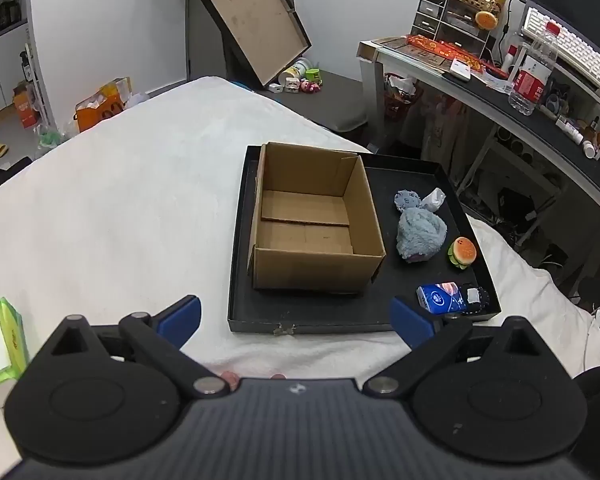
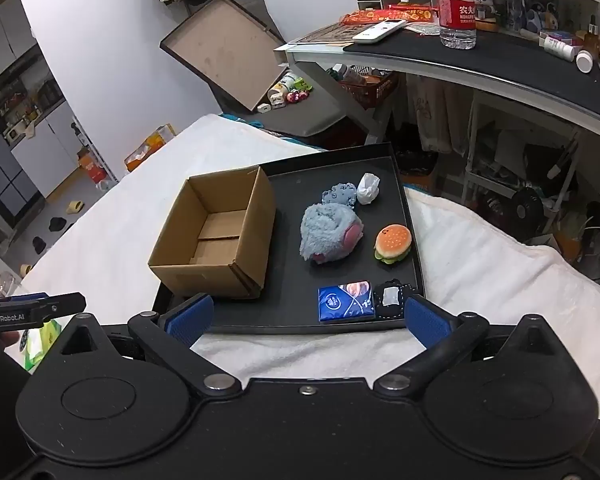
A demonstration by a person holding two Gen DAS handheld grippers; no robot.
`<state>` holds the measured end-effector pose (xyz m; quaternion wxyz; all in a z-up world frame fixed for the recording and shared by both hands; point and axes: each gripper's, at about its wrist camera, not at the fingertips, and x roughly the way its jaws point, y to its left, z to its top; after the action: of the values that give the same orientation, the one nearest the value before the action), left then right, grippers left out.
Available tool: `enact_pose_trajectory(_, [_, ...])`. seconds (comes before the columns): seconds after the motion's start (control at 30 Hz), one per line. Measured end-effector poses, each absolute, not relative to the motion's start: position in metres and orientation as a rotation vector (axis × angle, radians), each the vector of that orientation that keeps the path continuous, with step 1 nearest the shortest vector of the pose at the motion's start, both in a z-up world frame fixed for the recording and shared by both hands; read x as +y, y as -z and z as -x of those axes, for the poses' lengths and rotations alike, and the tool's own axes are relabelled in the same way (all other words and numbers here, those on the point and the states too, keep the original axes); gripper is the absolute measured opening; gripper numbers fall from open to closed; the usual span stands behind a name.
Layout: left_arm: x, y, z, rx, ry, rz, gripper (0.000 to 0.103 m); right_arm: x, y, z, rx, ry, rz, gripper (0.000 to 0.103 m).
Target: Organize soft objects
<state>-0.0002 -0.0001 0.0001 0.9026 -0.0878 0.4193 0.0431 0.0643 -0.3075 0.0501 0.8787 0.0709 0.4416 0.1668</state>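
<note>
The left gripper [image 1: 296, 318] and right gripper [image 2: 306, 318] are hovering over the white blanket [image 1: 120, 200], jaws spread wide, gripping nothing. An empty cardboard box [image 2: 216, 240] is sitting in the black tray [image 2: 296, 312]. Lying beside it: a blue plush toy [image 2: 330, 236], burger toy [image 2: 393, 244], tissue pack [image 2: 345, 301], crumpled white wad [image 2: 368, 188].

A white blanket [image 1: 132, 184] covers the surface filling the middle of the frame, with white walls [image 1: 112, 20] behind it at the top. At upper right a cluttered desk [image 1: 500, 100] carries a water bottle [image 1: 534, 76] and small drawers [image 1: 440, 10]. A flat brown board [image 1: 252, 20] leans against the wall at top centre, grey floor [image 1: 4, 132] showing at far left.
</note>
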Motion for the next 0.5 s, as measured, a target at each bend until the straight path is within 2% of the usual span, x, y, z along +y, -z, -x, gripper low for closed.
enact_pose_trajectory(0.5, [-0.017, -0.003, 0.003, 0.856, -0.079, 0.14, 0.1, -0.305, -0.05, -0.066, 0.918, -0.351, -0.16, 0.103])
